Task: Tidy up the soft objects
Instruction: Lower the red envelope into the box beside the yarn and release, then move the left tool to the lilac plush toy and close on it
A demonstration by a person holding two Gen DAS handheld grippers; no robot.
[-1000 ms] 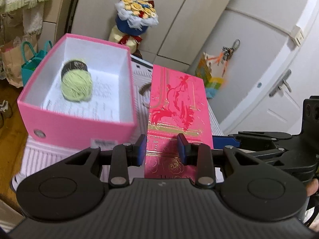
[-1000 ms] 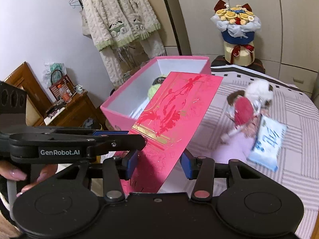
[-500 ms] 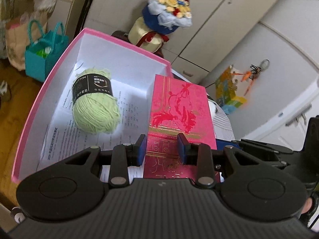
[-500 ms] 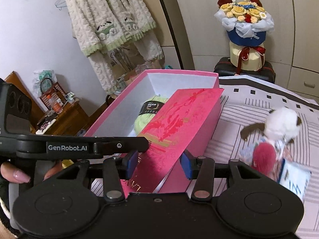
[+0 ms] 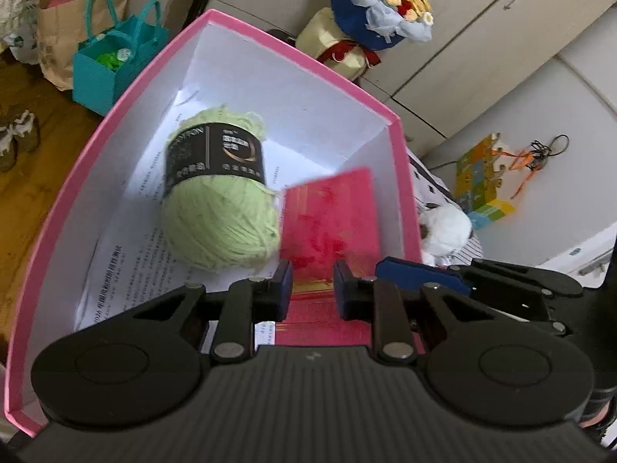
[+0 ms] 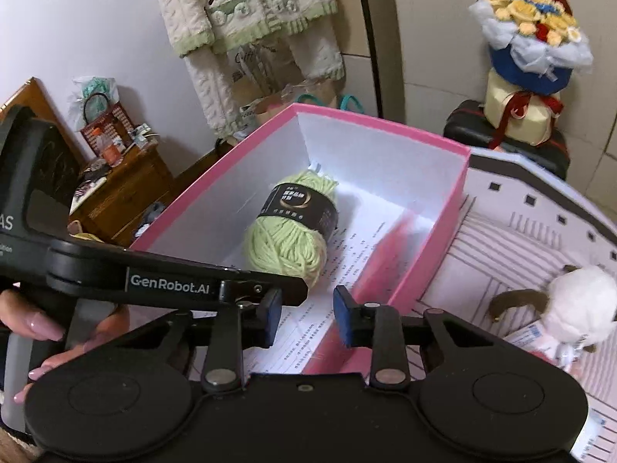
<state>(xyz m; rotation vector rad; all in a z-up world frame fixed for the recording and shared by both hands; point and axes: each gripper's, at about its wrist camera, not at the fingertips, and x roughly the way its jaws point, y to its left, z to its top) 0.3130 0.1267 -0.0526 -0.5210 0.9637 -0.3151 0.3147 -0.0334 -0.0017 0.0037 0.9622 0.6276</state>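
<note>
Left hand-held gripper (image 5: 310, 283): jaws have just closed to their narrowest, and nothing is gripped. The red flat pack (image 5: 331, 220) shows just beyond the pads, but the right wrist view shows it clear of them.

Right hand-held gripper (image 6: 306, 316): jaws have just been closing to a narrow gap. Nothing is between them, only the printed sheet (image 6: 347, 254) beyond.

Change noted: a second ago both tools carried the red flat pack above the bed (image 6: 520, 239). It now sits, blurred, inside the pink box (image 5: 115, 115), just ahead of the left tool and against the wall on its right side. It lies just beside the green yarn ball (image 5: 219, 227), possibly touching.

Assessment: this item appears delivered, though it may not have settled.

Outstanding: the white plush toy (image 6: 578, 301) is outside the box on the bed, off to the right tool's right, and is the probable next pickup.
</note>
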